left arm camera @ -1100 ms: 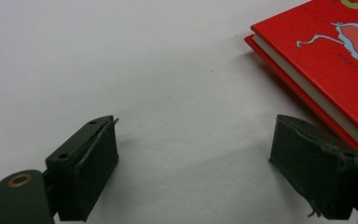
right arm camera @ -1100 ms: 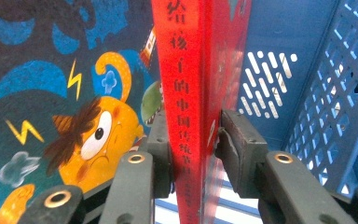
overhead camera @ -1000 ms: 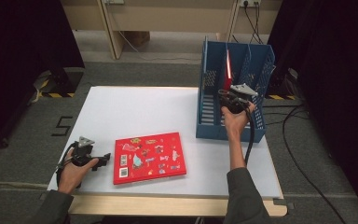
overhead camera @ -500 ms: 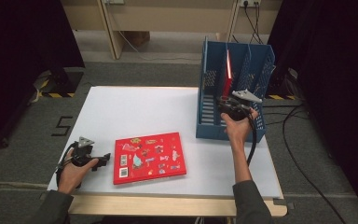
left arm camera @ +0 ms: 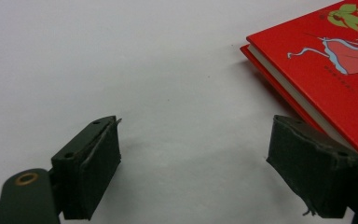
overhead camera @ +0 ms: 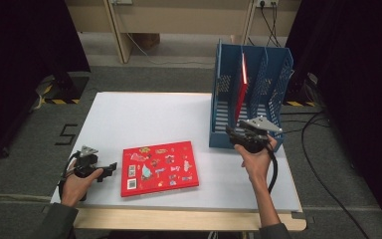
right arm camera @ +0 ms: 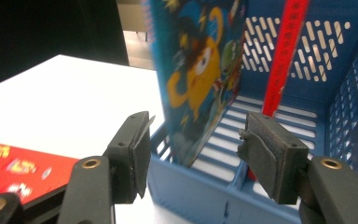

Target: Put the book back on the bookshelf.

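A blue slotted file rack [overhead camera: 273,74] stands at the table's far right, with a thin red book [overhead camera: 242,84] upright in a middle slot. In the right gripper view a blue cartoon book [right arm camera: 200,70] stands in the near slot of the rack [right arm camera: 307,88], beside the red book [right arm camera: 286,51]. My right gripper [overhead camera: 232,132] [right arm camera: 198,119] hovers just in front of the rack; its jaws have just been opening and press on nothing. A red picture book [overhead camera: 159,168] [left arm camera: 335,60] lies flat near the front. My left gripper [overhead camera: 110,166] [left arm camera: 196,128] rests open at its left edge, jaws just closing slightly, nothing between them.
The white table [overhead camera: 144,119] has bare room between the flat book and the rack. Its front edge runs just below both hands. Black cables [overhead camera: 318,129] trail on the floor at the right, and wooden furniture legs [overhead camera: 117,30] stand behind the table.
My right gripper has drawn back from the rack toward the table's front, and its jaws stand wider. The left hand and the flat red book have stayed in place.
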